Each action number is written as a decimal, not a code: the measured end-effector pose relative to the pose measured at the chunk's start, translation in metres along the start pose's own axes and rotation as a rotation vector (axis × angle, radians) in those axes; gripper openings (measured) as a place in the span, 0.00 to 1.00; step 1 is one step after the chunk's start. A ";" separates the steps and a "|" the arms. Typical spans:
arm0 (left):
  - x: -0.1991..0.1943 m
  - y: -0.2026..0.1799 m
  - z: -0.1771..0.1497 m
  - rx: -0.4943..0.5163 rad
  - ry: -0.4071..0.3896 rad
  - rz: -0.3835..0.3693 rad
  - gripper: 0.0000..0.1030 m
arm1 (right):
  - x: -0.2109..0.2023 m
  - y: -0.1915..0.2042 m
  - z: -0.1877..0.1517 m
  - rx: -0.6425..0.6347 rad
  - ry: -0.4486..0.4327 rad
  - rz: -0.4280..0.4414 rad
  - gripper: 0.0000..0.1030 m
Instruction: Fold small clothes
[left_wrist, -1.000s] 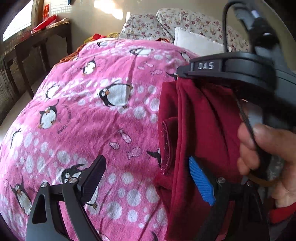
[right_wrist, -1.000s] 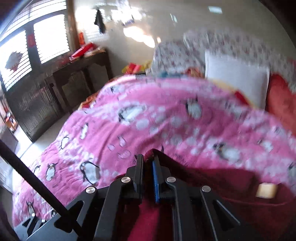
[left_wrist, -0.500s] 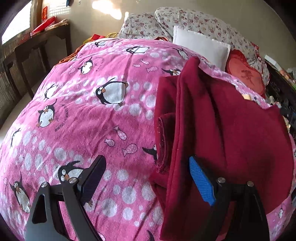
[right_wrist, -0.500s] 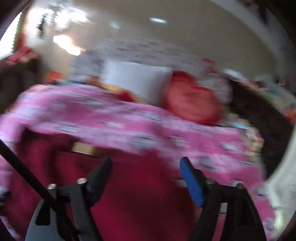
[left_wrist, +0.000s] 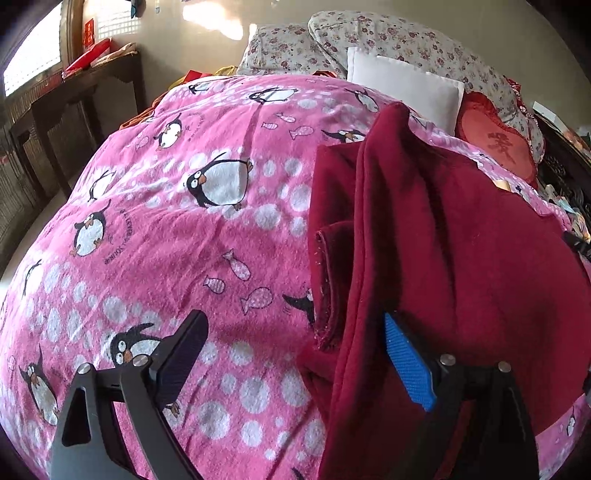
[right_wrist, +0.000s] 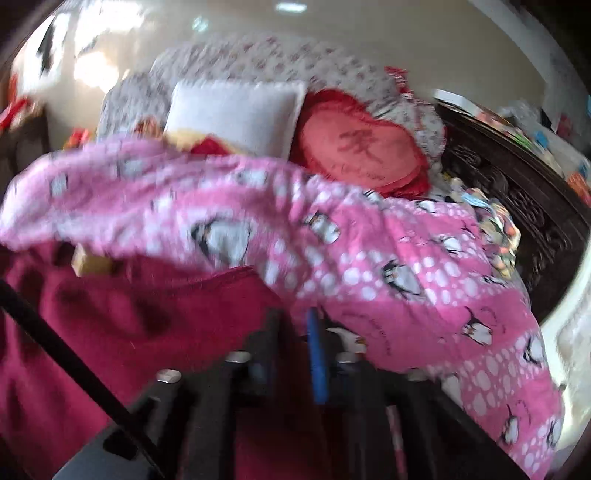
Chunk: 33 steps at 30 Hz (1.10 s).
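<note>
A dark red garment (left_wrist: 443, 240) lies on the pink penguin blanket (left_wrist: 184, 221), partly folded, with a rolled sleeve along its left edge. My left gripper (left_wrist: 295, 354) is open and empty, its blue-padded finger resting at the garment's near edge. In the right wrist view the garment (right_wrist: 122, 314) fills the lower left. My right gripper (right_wrist: 295, 343) has its jaws nearly together on the garment's near right edge; the view is blurred.
A white pillow (left_wrist: 402, 85), a red heart cushion (left_wrist: 498, 144) and floral pillows (left_wrist: 369, 33) lie at the bed's head. A dark wooden table (left_wrist: 74, 96) stands to the left. A carved dark bed frame (right_wrist: 517, 192) runs along the right side.
My right gripper let go of the garment's far part, swung right while open, and has now shut at the near right edge. The left gripper stayed still and open.
</note>
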<state>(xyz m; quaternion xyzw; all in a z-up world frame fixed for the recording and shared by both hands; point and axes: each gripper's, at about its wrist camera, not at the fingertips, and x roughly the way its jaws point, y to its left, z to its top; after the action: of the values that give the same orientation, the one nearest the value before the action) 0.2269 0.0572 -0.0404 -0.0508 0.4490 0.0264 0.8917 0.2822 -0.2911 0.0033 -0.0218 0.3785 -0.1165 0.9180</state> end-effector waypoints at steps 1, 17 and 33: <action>0.000 0.001 0.000 -0.007 0.002 -0.003 0.91 | -0.017 -0.005 0.002 0.037 -0.031 -0.002 0.52; -0.039 0.022 -0.018 -0.109 0.026 -0.045 0.91 | -0.043 0.056 -0.027 -0.101 0.040 0.229 0.60; -0.021 0.037 -0.040 -0.230 0.069 -0.125 0.94 | -0.065 0.217 0.010 -0.180 0.074 0.624 0.79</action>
<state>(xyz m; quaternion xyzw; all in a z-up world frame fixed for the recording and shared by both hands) 0.1793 0.0897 -0.0498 -0.1816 0.4692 0.0203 0.8640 0.2876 -0.0661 0.0271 0.0184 0.4087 0.2038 0.8894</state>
